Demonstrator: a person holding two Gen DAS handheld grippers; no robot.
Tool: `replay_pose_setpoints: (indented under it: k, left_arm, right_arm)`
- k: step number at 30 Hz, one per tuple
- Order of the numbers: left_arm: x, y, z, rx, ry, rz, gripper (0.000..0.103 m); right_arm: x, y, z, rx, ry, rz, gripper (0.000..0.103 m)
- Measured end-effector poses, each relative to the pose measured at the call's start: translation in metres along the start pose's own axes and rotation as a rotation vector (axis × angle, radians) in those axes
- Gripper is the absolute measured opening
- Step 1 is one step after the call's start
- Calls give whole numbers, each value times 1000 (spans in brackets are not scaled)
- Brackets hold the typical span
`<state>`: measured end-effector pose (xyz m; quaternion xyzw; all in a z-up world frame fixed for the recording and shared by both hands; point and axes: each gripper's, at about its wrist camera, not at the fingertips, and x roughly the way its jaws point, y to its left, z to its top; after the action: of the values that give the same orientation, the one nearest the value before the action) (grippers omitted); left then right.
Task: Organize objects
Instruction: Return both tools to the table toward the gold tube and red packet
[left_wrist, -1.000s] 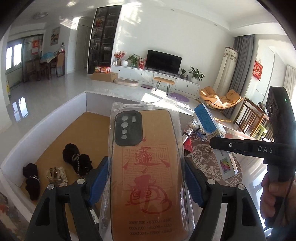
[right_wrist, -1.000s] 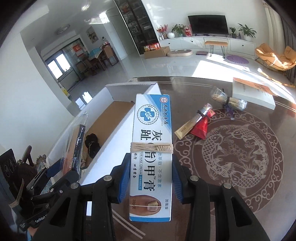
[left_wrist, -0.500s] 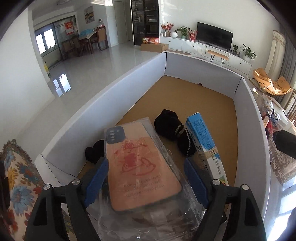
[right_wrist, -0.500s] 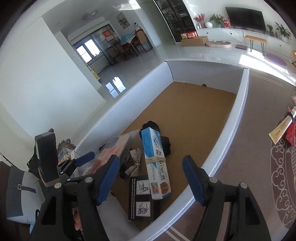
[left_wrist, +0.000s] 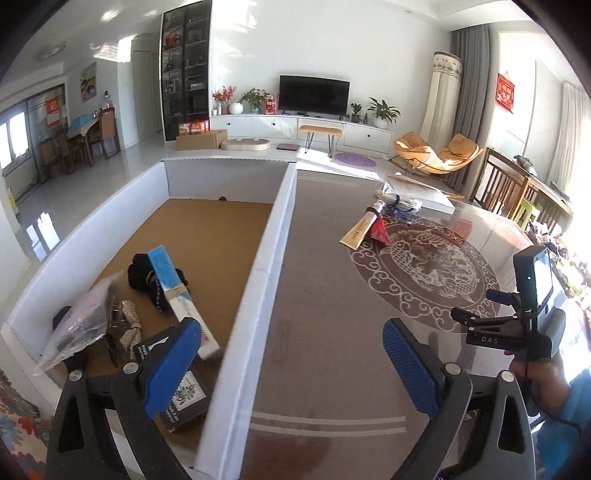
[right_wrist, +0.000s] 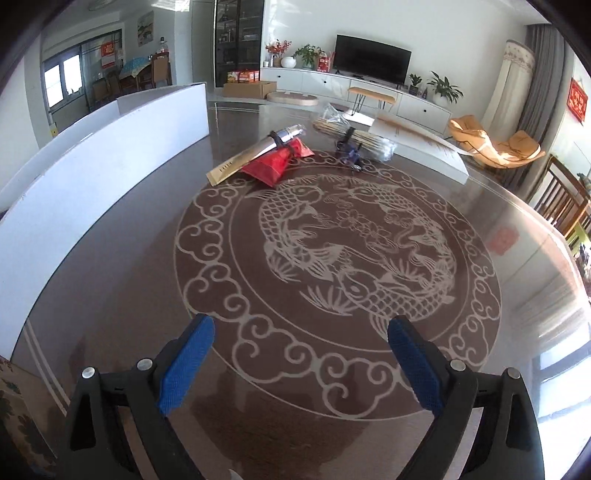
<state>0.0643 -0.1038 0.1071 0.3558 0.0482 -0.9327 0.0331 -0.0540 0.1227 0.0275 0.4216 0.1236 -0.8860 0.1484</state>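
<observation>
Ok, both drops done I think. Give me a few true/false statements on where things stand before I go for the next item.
1. The left gripper is open with nothing between its pads. True.
2. The right gripper is clamped on the blue cream box. False: it is open and empty; the blue cream box lies in the white box.
3. The bagged phone case lies inside the white box. True.
4. The red packet is already in the white box. False: it is on the table.
</observation>
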Motion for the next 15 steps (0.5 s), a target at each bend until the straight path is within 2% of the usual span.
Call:
replay_pose_setpoints:
  k: [2,5,9,15]
  left_arm:
    - [10,-29,-5,39,25,-44,102]
    - [32,-61,-15,80,77,-80,102]
    - [59,-89,-34,98,141,-105,102]
    - [81,-104,-52,118,180,-91,102]
  right_arm:
    - [-2,-27,-16,44,11,-38,95]
    - [-8,-47,-31,95,16,-82,95]
    - [-12,-54,-42,122,0,-126,95]
    - [-14,-50,-42,107,-12,-148,95]
